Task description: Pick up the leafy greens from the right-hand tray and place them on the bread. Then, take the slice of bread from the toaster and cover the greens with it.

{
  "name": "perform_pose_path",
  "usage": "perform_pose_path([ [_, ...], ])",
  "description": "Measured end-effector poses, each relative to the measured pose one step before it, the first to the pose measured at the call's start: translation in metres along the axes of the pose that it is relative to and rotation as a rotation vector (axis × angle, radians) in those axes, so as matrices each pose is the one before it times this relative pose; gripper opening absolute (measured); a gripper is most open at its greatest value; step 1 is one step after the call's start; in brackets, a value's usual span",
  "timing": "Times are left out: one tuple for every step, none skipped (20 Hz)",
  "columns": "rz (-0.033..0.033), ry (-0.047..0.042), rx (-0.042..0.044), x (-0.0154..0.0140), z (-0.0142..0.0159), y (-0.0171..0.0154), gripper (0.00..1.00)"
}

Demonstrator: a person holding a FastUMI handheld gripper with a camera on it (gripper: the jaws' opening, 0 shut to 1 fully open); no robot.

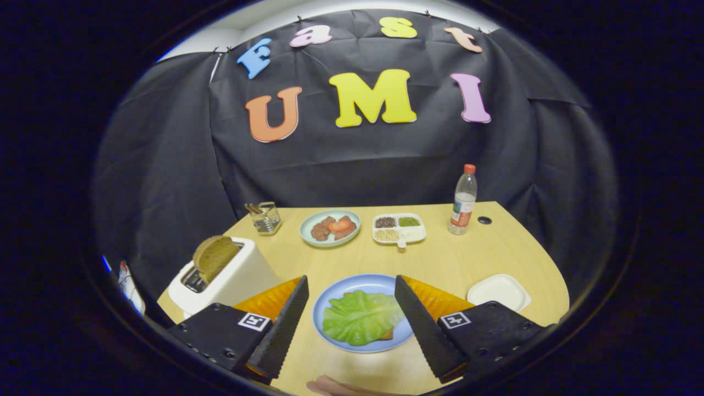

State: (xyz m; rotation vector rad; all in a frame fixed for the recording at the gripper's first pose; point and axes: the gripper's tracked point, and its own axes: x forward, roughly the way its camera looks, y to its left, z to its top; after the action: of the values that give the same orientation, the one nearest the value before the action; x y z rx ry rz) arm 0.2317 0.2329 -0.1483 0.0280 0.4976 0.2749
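A green leaf (360, 317) lies flat on a slice of bread, whose brown corner (386, 334) peeks out beneath it, on a blue plate (352, 286). The plate sits between the fingers of my gripper (351, 289), which is open and holds nothing. A white toaster (236, 278) stands beyond the left finger, with a brown bread slice (214, 256) sticking up out of its slot. A white square tray (499, 291) rests bare just past the right finger.
Further back on the wooden table (440, 258) are a pale green plate with meat and tomato (330, 227), a white divided dish of seeds (399, 227), a water bottle (463, 201) and a small wire holder (266, 218). A fingertip (330, 386) shows at the near edge.
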Motion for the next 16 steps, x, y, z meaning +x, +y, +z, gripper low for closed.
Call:
perform_pose_path([
  [0.01119,-0.01838,-0.00948,-0.00509,0.00966,0.01345,0.96],
  [0.00503,-0.01322,-0.00512,-0.00413,0.00922,0.01226,0.96],
  [0.00312,-0.00907,0.00166,-0.00165,0.00778,0.01246,0.96],
  [0.00778,-0.00559,-0.00527,-0.00054,0.00726,0.01367,0.96],
  [0.01446,-0.00977,-0.00727,0.00214,0.00681,0.01636,0.96],
  [0.01134,-0.01160,-0.00395,0.00302,0.00660,0.01538,0.96],
  [0.00444,-0.00415,-0.00238,0.00384,0.00374,0.01321,0.96],
  [0.00629,0.00033,-0.00274,0.00486,0.00137,0.01296,0.96],
  [0.00590,0.00373,-0.00393,0.00629,0.00027,0.01369,0.96],
  [0.00738,0.00323,-0.00611,0.00533,-0.00034,0.01229,0.96],
  [0.00602,0.00493,-0.00892,0.00769,-0.00286,0.01160,0.96],
  [0.00354,0.00269,-0.00901,0.00565,-0.00264,0.01055,0.96],
  [-0.00047,0.00853,-0.00954,0.00624,-0.00470,0.00967,0.96],
  [-0.00046,0.01473,-0.00650,0.00688,-0.00593,0.00776,0.96],
  [0.00156,0.01771,-0.00268,0.00803,-0.00677,0.00837,0.96],
  [-0.00519,0.01620,-0.00493,0.00526,-0.00567,0.00604,0.96],
])
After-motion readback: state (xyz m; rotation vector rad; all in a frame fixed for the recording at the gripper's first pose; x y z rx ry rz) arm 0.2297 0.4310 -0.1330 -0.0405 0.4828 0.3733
